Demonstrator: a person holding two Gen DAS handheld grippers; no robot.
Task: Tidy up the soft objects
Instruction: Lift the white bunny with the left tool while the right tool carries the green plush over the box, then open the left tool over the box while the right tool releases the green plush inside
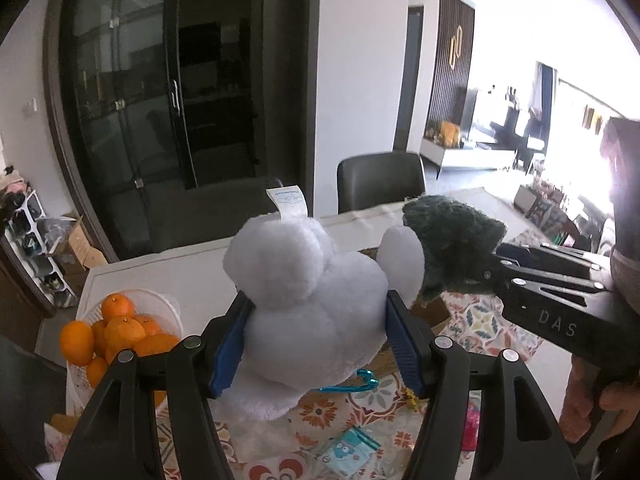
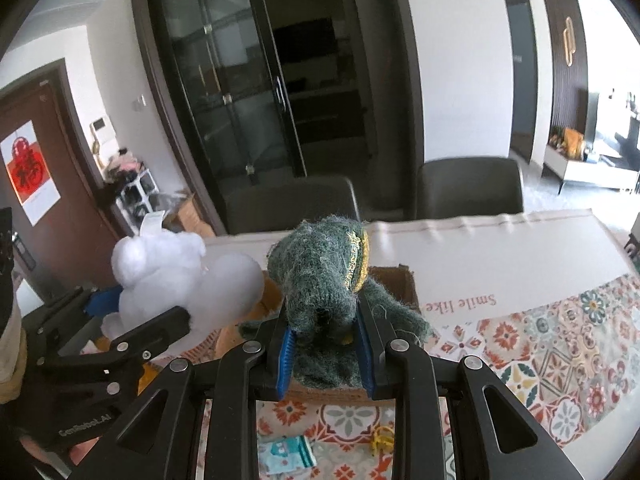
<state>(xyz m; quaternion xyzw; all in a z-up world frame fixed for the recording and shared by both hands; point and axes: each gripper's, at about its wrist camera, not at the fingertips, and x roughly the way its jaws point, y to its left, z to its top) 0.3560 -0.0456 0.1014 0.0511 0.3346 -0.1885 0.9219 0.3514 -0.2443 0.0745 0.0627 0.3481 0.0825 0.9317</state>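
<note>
white plush toy (image 1: 308, 304) sits clamped between the blue pads (image 1: 230, 344) of the left gripper (image 1: 316, 344), jaws about half spread and squeezing its fluffy body, held up off the table (image 1: 192, 264). its sewn-in label (image 1: 289, 202) sticks up at 12 o'clock. a teal clip (image 1: 356, 380) hangs under it at 5 o'clock.

dark green knitted toy (image 2: 324, 280) is pinched in the right gripper (image 2: 326, 344), jaws drawn in tight on its lower part, also lifted clear. gold-trimmed band (image 2: 358, 264) on its 2 o'clock side. in the left wrist view the green toy touches the white one's rounded limb at 3 o'clock; in the right wrist view the white toy is at 9 o'clock of the green one, just beside it.

cardboard box (image 2: 396, 284) lies below and behind both toys, open side up. patterned tablecloth (image 2: 560, 352) spreads to 4 o'clock, with "smile like" printed on its white border. a small printed packet (image 2: 286, 454) and a yellow bit (image 2: 382, 438) lie on the cloth at 6 o'clock.

white basket of oranges (image 1: 120, 332) at 8 o'clock in the left view. two dark chairs (image 2: 468, 188) at the far table edge, glass cabinet doors (image 2: 248, 92) behind.
</note>
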